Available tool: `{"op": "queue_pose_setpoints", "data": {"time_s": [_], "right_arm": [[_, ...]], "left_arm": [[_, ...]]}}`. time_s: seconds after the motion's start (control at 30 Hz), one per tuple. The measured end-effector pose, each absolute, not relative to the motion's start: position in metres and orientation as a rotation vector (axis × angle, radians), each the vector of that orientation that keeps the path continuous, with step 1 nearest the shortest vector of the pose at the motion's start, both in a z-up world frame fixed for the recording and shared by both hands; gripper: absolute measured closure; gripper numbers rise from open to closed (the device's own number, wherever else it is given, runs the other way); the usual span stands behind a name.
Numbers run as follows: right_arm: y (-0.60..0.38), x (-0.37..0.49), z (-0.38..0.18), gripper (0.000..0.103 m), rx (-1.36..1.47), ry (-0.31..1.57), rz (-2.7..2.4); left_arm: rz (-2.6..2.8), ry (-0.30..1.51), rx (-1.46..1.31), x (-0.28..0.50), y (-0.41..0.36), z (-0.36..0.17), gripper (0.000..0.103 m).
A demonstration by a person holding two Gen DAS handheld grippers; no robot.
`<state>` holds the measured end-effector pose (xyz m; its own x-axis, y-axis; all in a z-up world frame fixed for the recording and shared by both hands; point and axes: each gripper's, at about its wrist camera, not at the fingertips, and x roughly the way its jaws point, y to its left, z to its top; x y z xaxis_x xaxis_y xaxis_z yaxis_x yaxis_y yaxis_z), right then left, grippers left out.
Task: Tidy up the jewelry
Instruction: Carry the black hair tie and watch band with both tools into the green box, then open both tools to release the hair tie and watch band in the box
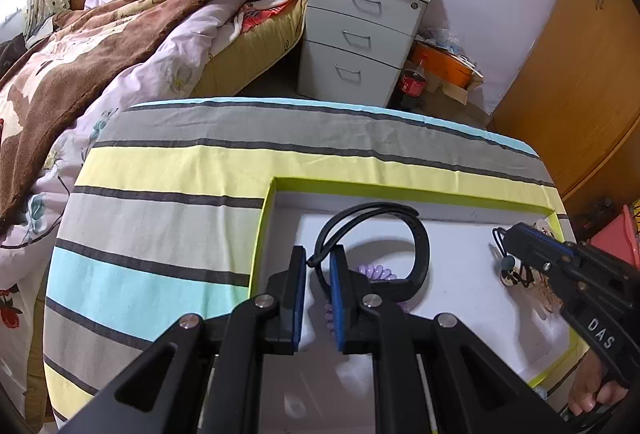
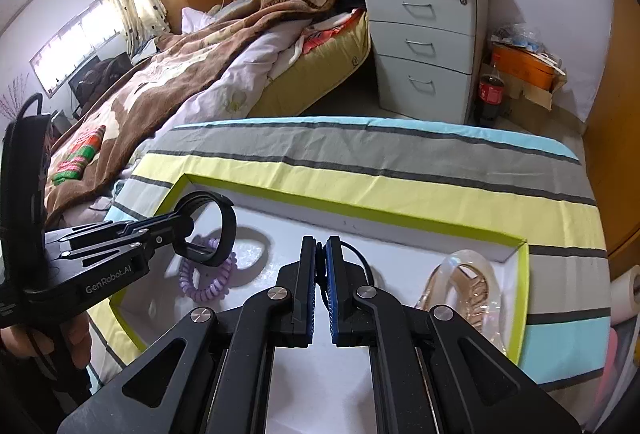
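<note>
Left wrist: curved black headband [image 1: 420, 246], blue-padded tool [image 1: 318, 268]

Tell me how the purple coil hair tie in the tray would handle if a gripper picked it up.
The purple coil hair tie looks like springy plastic spiral, so it would likely stretch and sag rather than stay stiff. Small and hollow, it is probably very light. Lying flat on the tray, it seems unlikely to roll.

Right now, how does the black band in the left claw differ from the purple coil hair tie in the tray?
The black band is a wide, flat, smooth loop; the purple coil hair tie is a thin, ridged spiral. The black band is pinched in the left claw and hangs above the tray; the purple coil hair tie lies flat on the tray floor, ungripped. Both are ring-shaped.
</note>
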<state>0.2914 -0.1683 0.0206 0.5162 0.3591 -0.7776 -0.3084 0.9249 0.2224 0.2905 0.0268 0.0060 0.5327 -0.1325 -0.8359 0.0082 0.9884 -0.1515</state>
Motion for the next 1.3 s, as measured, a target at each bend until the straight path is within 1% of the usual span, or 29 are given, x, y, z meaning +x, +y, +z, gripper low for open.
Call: {"op": "queue_pose_setpoints", "data": {"time_s": [0.13,0.2,0.27,0.4,0.5,0.67,0.73,0.77,0.83,0.93,1.03,1.07,1.3], "right_arm": [[-0.167,0.294,0.017,0.098,0.063,0.966,0.401],[-0.165,0.296,0.015,0.098,0.069,0.974,0.401],[-0.164,0.297,0.014,0.098,0.082,0.987,0.403],[-0.162,0.298,0.012,0.098,0.075,0.991,0.408],[-0.16,0.3,0.01,0.098,0.076,1.0,0.405],[-0.16,0.302,0.007,0.098,0.092,1.014,0.408],[-0.16,0.302,0.006,0.095,0.099,1.022,0.406],[-0.16,0.302,0.006,0.092,0.102,1.022,0.408],[-0.161,0.301,0.007,0.091,0.111,1.018,0.411],[-0.162,0.299,0.01,0.09,0.114,1.01,0.403],[-0.164,0.296,0.013,0.088,0.124,1.007,0.399],[-0.165,0.295,0.015,0.086,0.125,1.004,0.397],[-0.171,0.278,0.031,0.086,0.143,0.967,0.39]], "left_arm": [[-0.083,1.008,-0.138,0.291,0.027,0.006,0.089],[-0.075,1.012,-0.134,0.291,0.026,0.006,0.086],[-0.075,1.01,-0.129,0.291,0.026,0.006,0.079],[-0.076,1.01,-0.128,0.29,0.025,0.006,0.077],[-0.074,1.011,-0.133,0.289,0.024,0.007,0.073],[-0.077,1.007,-0.132,0.287,0.024,0.008,0.07],[-0.077,1.008,-0.137,0.287,0.025,0.008,0.068],[-0.077,1.005,-0.137,0.287,0.024,0.009,0.063],[-0.075,0.999,-0.131,0.285,0.023,0.01,0.057],[-0.072,0.999,-0.131,0.284,0.023,0.012,0.057],[-0.067,0.997,-0.135,0.28,0.024,0.014,0.051],[-0.066,0.994,-0.137,0.278,0.025,0.015,0.051],[-0.069,0.962,-0.135,0.259,0.024,0.03,0.043]]}}
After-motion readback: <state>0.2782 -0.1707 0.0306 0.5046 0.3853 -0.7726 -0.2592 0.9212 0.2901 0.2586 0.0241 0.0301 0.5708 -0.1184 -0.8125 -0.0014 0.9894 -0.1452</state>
